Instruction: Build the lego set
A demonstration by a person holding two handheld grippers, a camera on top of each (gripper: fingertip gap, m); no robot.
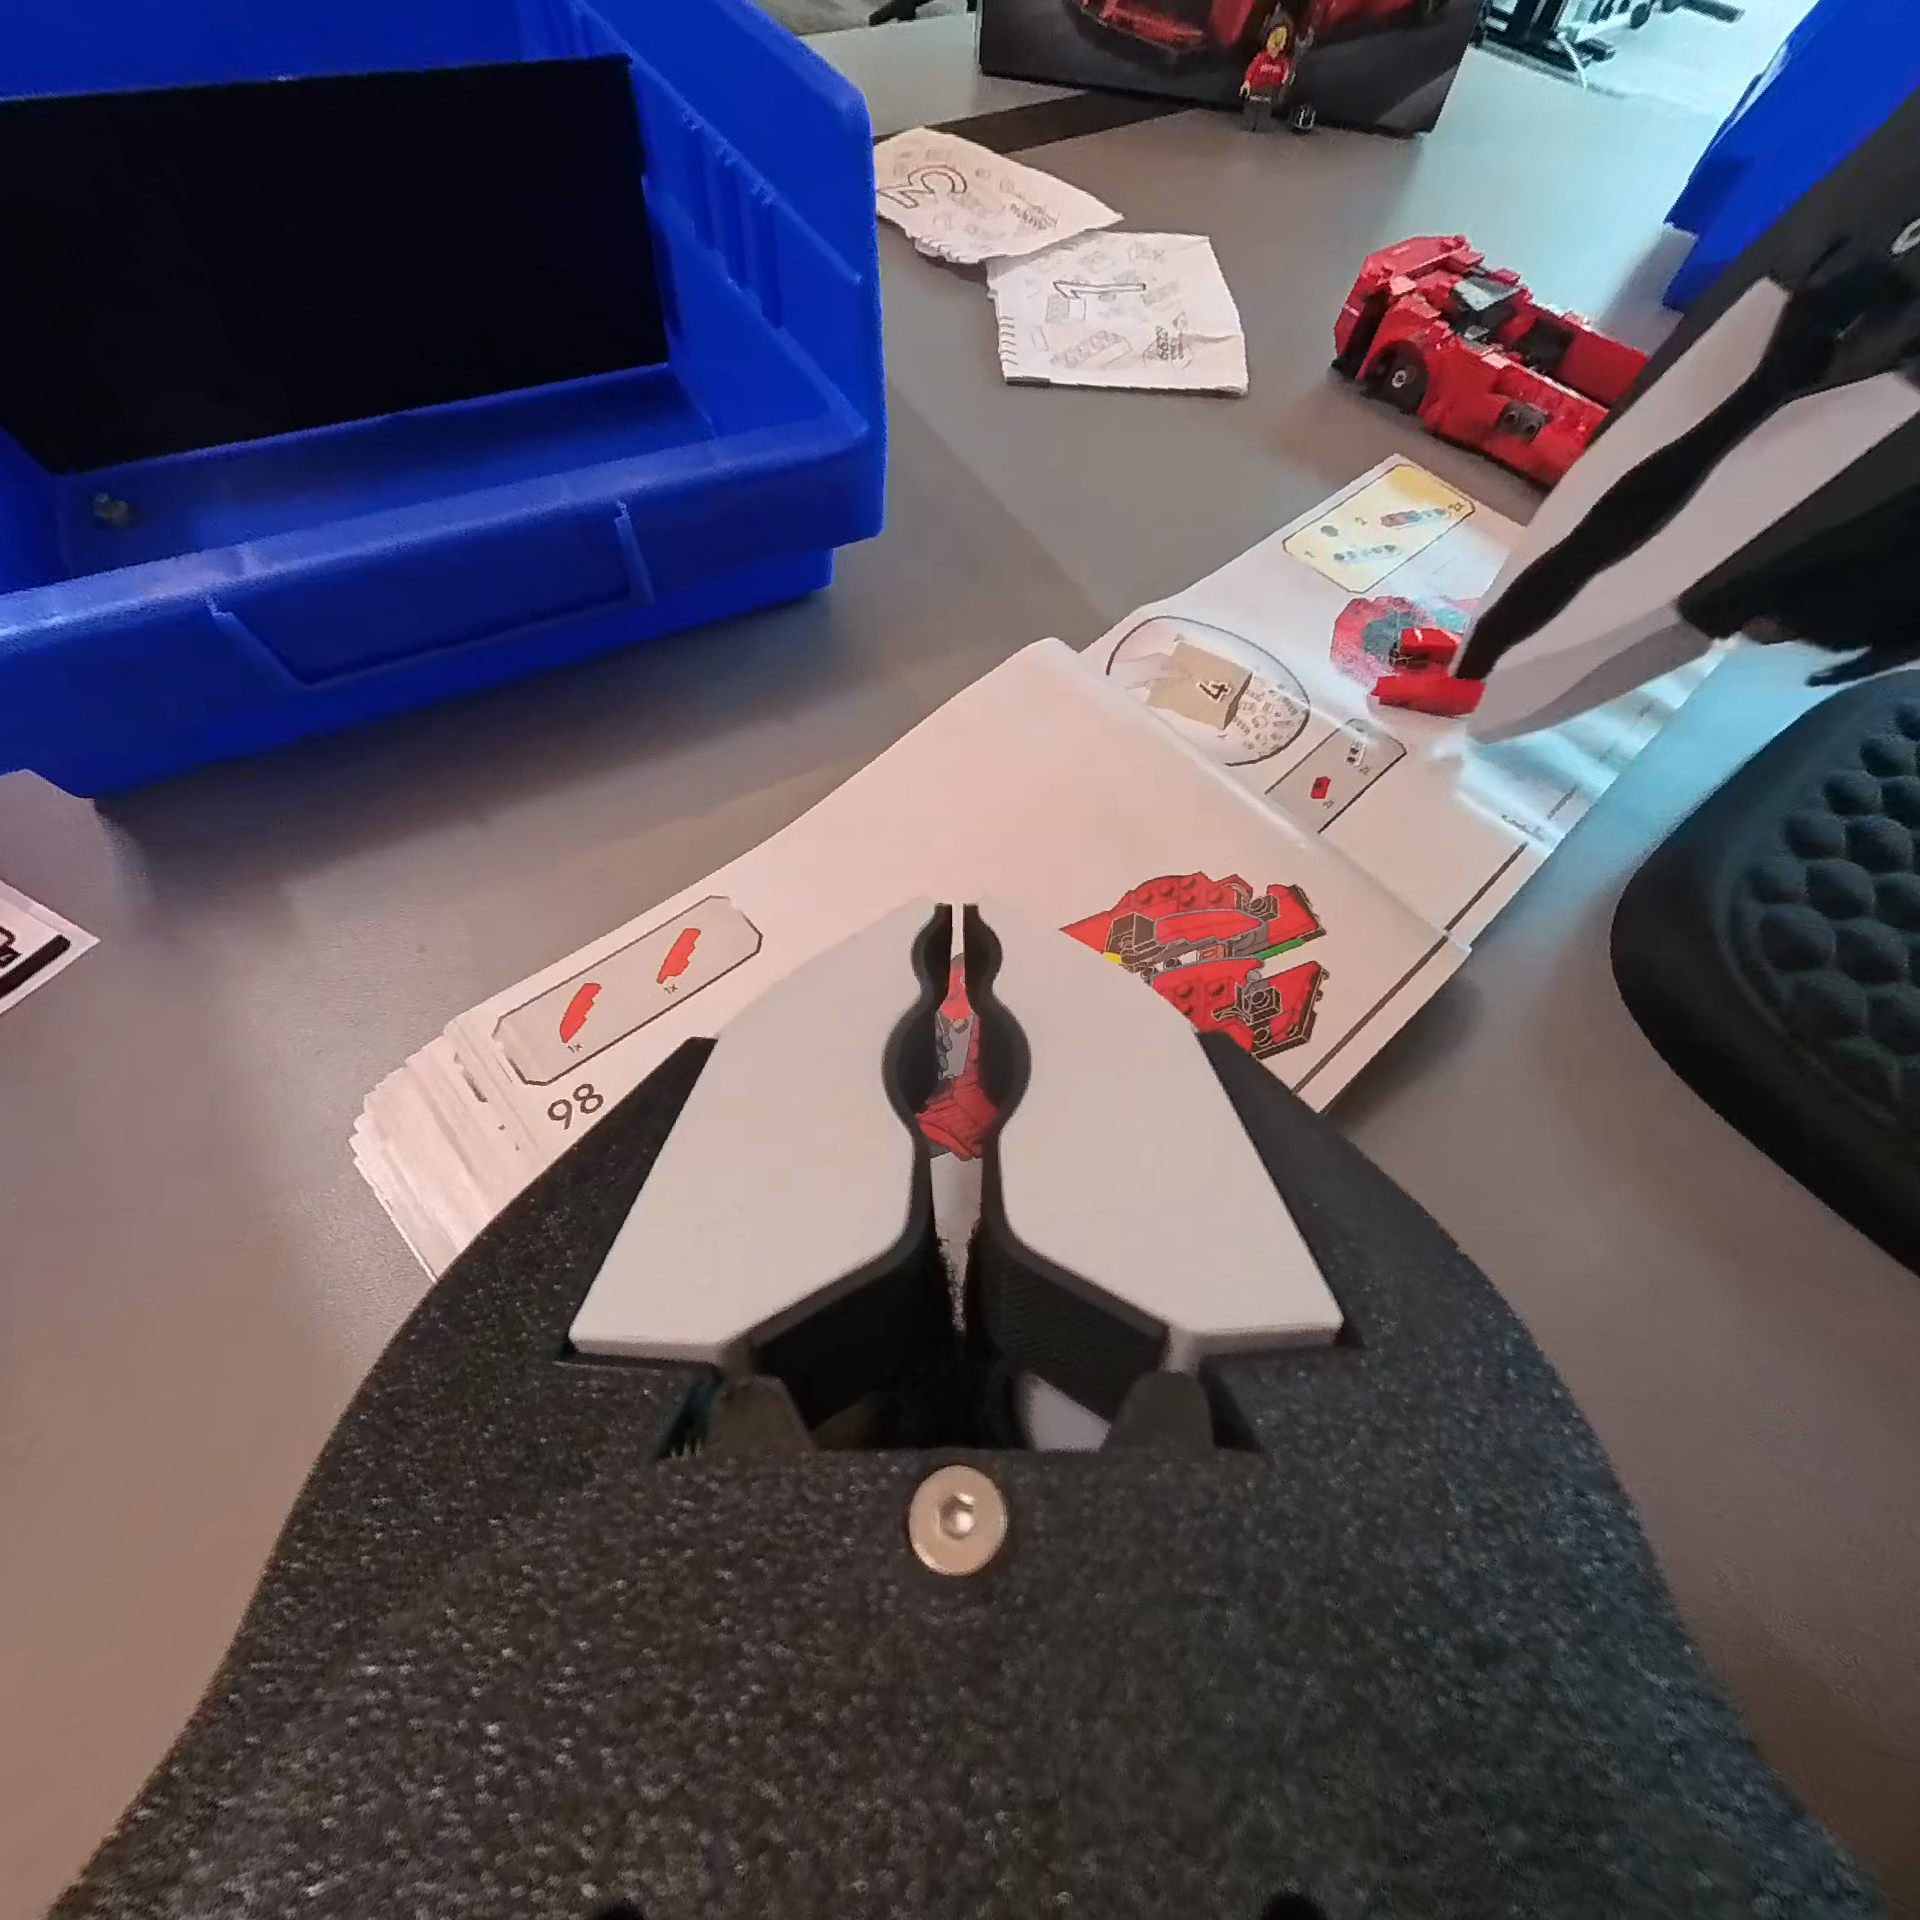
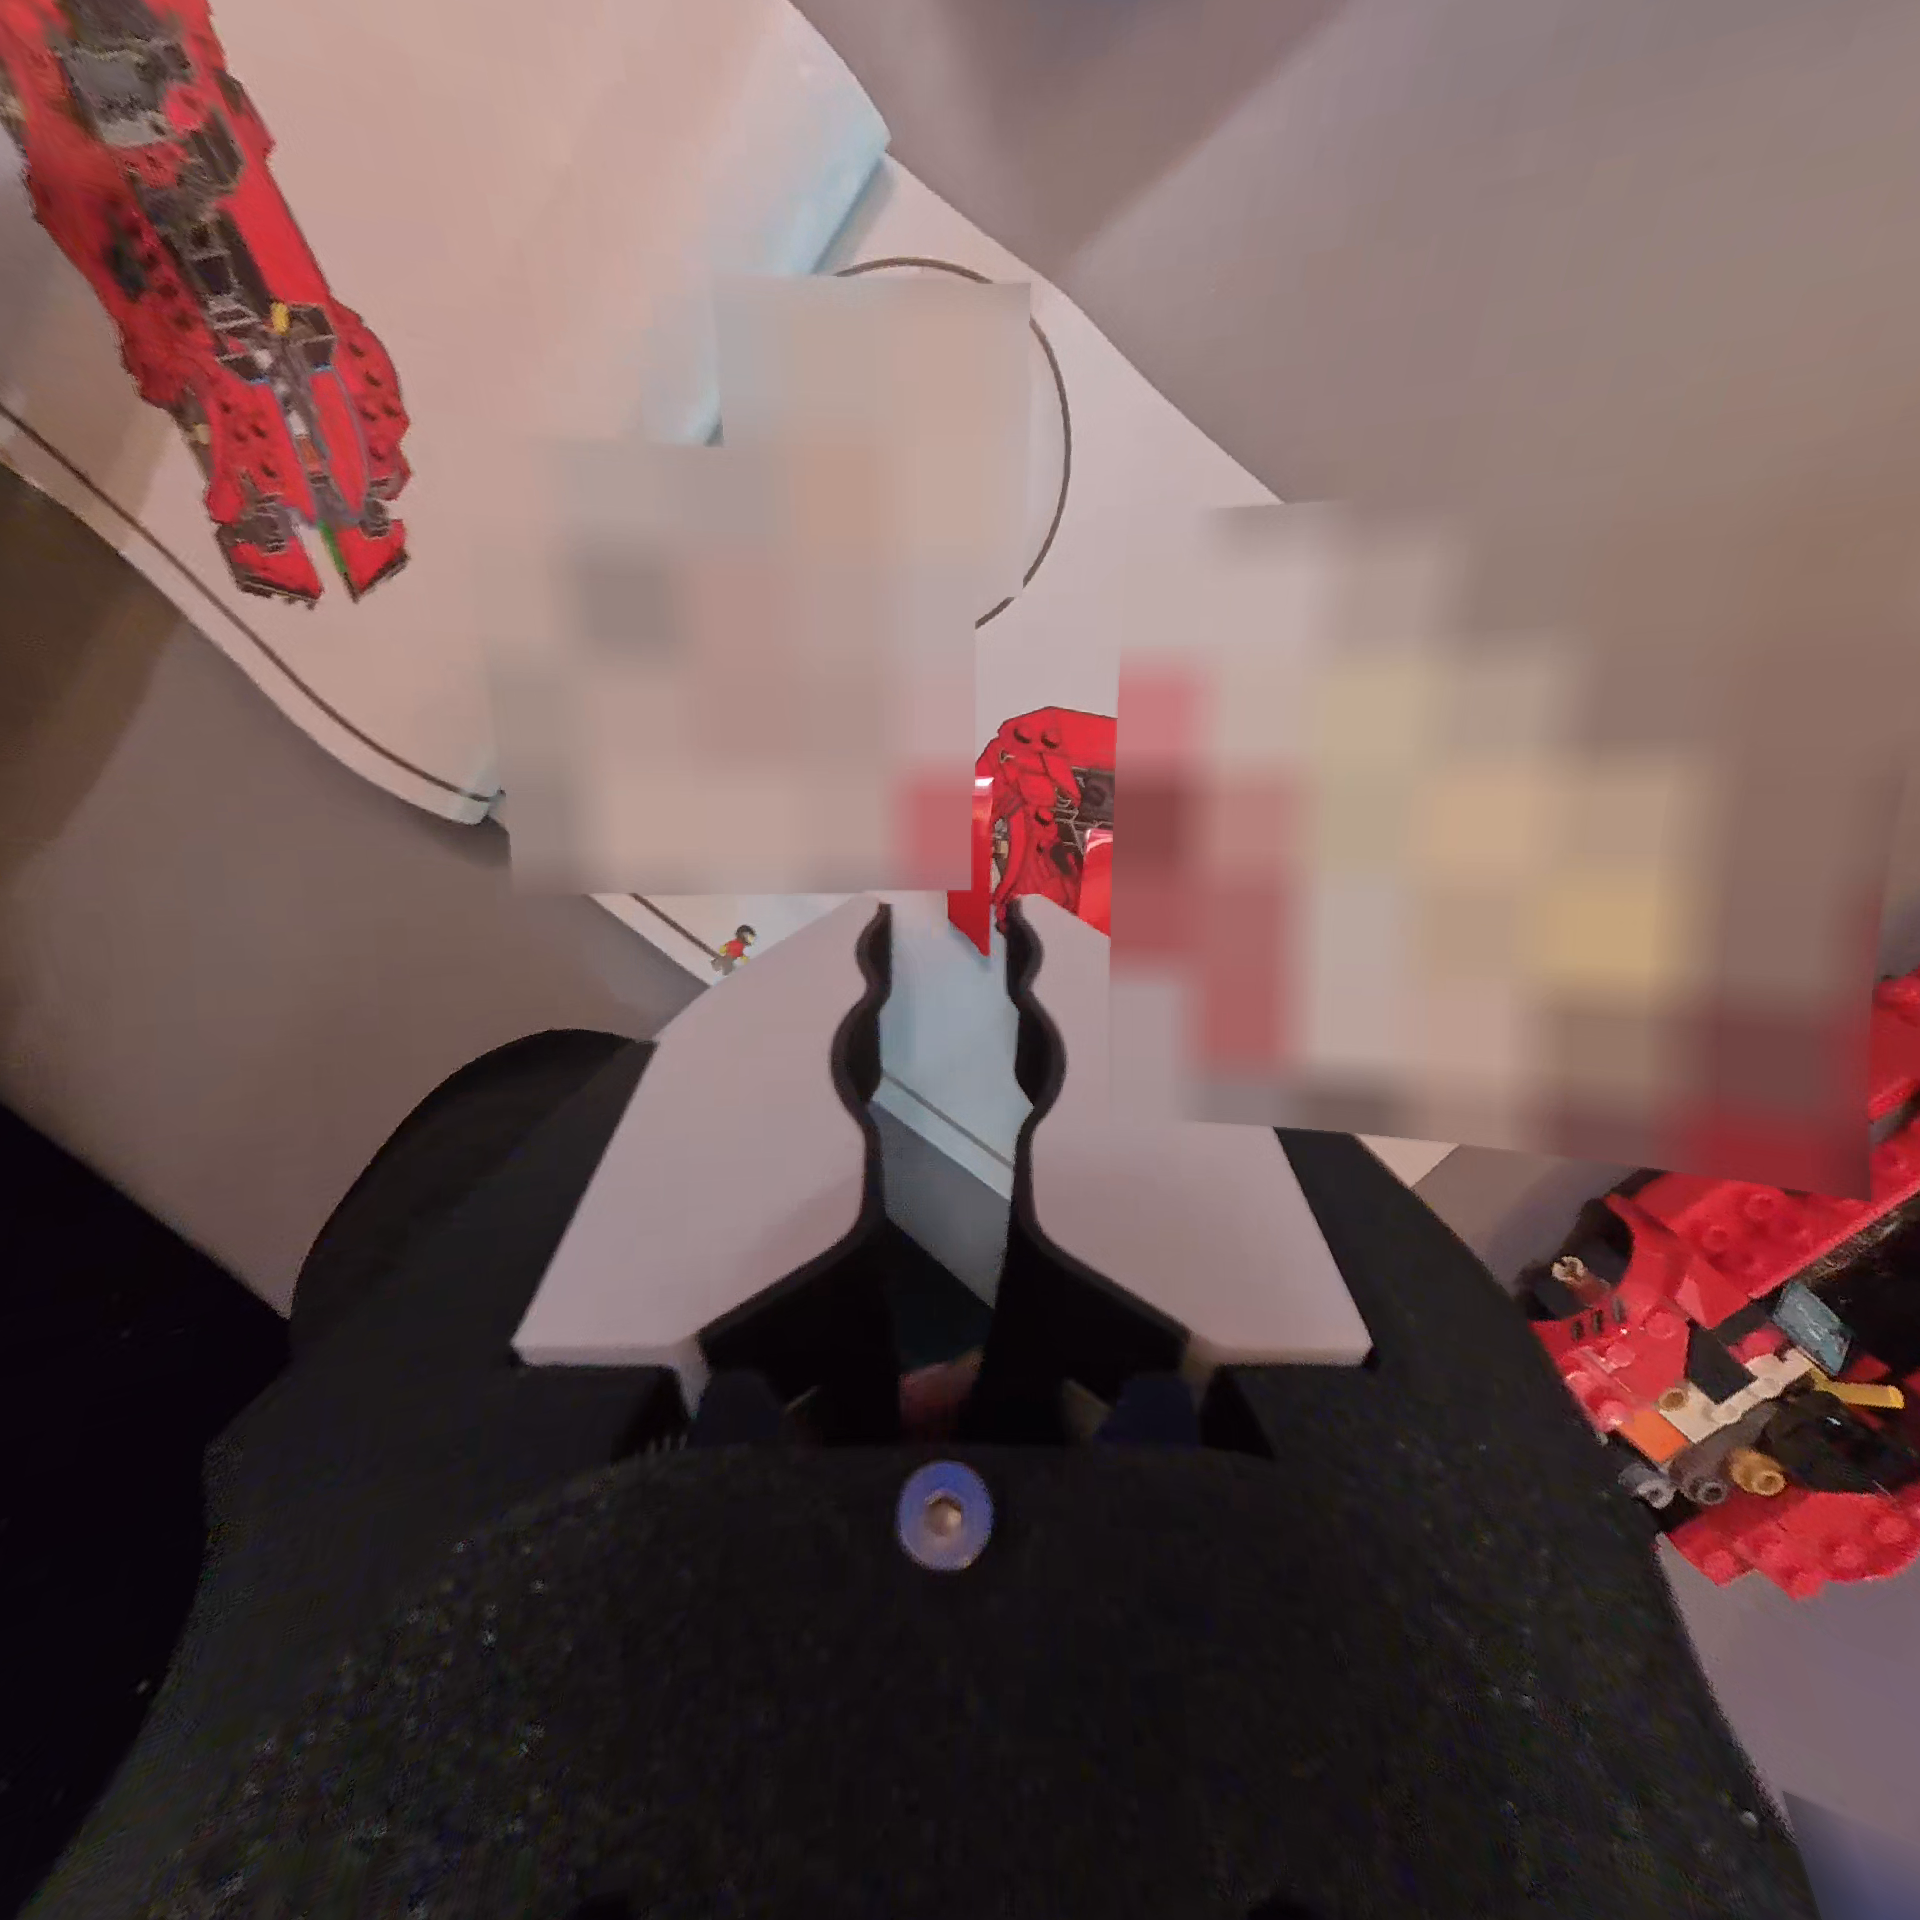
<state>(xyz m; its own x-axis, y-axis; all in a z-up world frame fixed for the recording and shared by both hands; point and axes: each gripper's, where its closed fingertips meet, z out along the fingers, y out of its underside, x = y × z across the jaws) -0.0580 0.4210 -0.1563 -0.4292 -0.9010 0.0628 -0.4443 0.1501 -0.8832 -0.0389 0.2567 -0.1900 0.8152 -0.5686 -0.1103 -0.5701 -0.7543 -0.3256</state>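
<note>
My left gripper is shut and empty, low over the open instruction booklet. My right gripper reaches onto the booklet's far page. Its jaws stand narrowly apart with a small red brick between the tips. In the right wrist view the gripper shows that brick at its tips, partly under a mosaic patch. A second small red piece lies just beyond. The part-built red car stands past the booklet and shows at lower right in the right wrist view.
A big blue bin stands at the left. Two crumpled paper bags lie behind the booklet. The set's box with a minifigure is at the back. Another blue bin is at far right. A black bumpy cushion sits off the table's right edge. Some 15 cm of space lies between my two pairs of fingers.
</note>
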